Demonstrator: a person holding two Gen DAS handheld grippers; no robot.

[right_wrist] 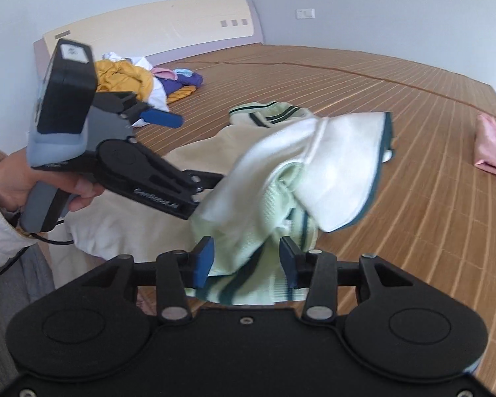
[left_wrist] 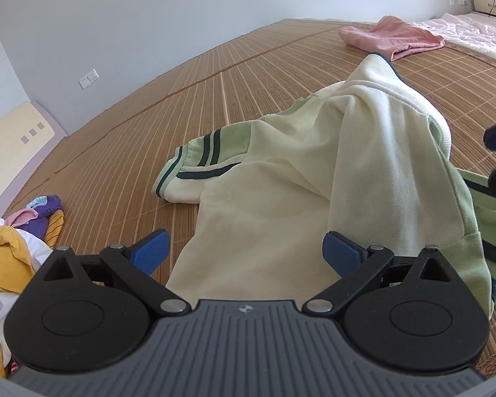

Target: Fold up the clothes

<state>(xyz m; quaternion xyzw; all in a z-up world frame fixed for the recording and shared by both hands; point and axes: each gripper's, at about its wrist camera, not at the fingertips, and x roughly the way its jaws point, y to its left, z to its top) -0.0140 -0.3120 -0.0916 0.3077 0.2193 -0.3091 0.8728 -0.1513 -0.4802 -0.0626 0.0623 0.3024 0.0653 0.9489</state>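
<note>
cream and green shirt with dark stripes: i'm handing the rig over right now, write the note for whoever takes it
Left tongs: open, over the cream and green shirt with dark stripes, gripping nothing.
Right tongs: open, with a bunch of that shirt between the fingers, not clamped.
Shirt: crumpled on the woven bamboo mat, one sleeve spread out, no neat fold yet.
Pink garment: at the far end of the mat.
Yellow, white and purple clothes pile: near the headboard, still to fold.

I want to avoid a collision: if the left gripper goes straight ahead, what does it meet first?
Most likely the cream and green shirt: its cloth lies directly between and ahead of the open left gripper. Depth is hard to judge.
</note>
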